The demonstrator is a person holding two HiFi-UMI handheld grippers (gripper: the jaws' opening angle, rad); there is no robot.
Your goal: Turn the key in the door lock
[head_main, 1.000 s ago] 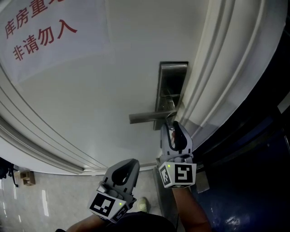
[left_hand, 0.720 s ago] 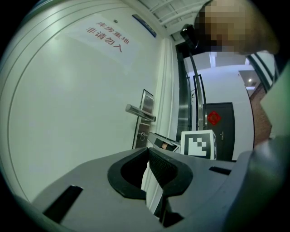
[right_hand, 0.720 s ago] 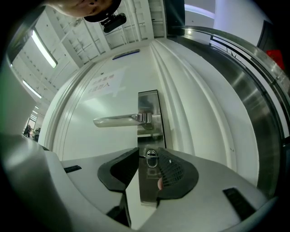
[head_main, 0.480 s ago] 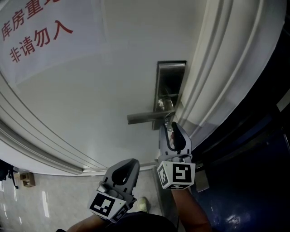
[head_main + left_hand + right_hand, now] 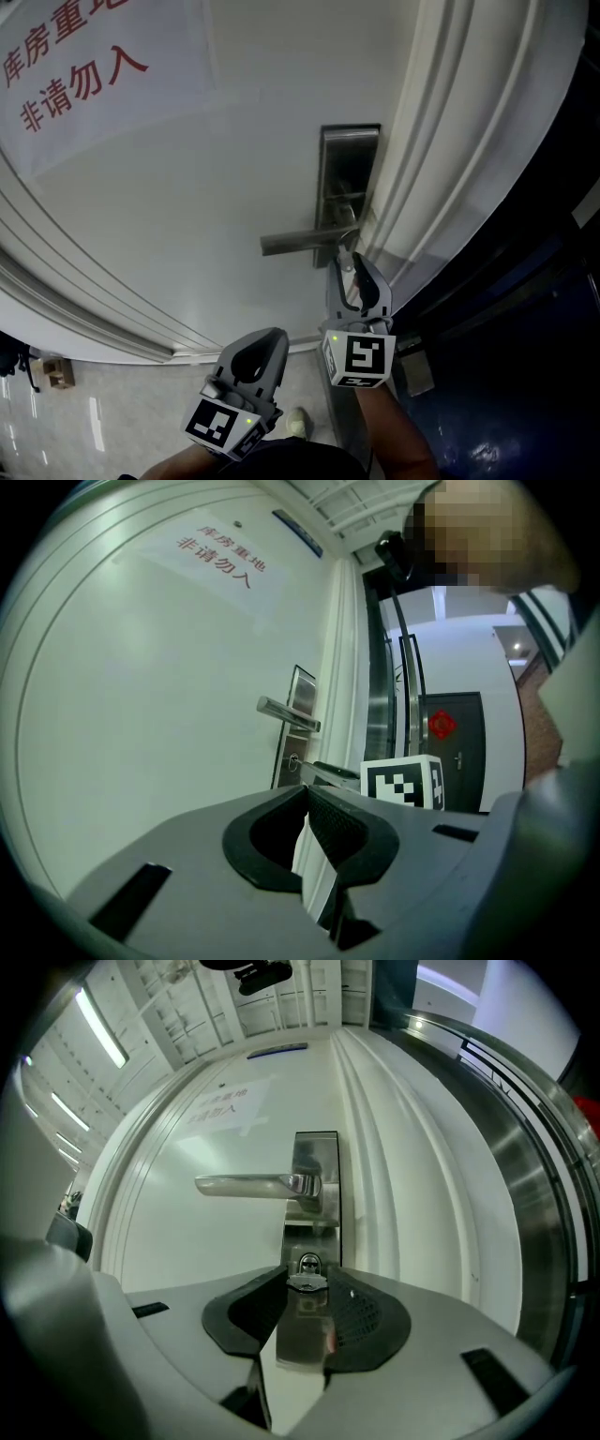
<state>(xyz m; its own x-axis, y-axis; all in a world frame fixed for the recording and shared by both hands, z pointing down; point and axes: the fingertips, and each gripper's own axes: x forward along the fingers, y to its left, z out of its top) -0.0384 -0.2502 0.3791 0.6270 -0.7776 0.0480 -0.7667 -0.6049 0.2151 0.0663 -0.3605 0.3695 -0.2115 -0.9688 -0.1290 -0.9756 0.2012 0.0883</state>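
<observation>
Right gripper [image 5: 307, 1284] is narrowed almost shut; the small silver metal key [image 5: 306, 1282] has its head between the tips and looks pinched by both pads. The gap behind the tips shows only reflective plate and a red fleck I can't identify. The key sits in the round keyhole cylinder [image 5: 307, 1263], directly below the brushed steel lever handle [image 5: 248, 1185] and low on the same tall stainless lock plate [image 5: 317, 1152]. Key long axis: shank runs straight into the door, in line with the gripper's reach. Only the head shows, end-on, as a short wide sliver across the gap. The lever handle points left, away from the door edge, and is roughly level. Handling, my judgement: the key is rigid, thin, light, with smooth metal that slips. Hold it by the head only, squarely, and twist about the shank axis without side load so it doesn't bend or pop out of the pads. The lock may resist. Left gripper [image 5: 251, 361] hangs well below and left of the lever handle, off the door, jaws pressed together with nothing in them. Farther out there is the white panelled door [image 5: 234, 169], a paper notice with red characters [image 5: 75, 70] up-left of the lever handle, and white moulded door frame [image 5: 450, 141] just right of it.
</observation>
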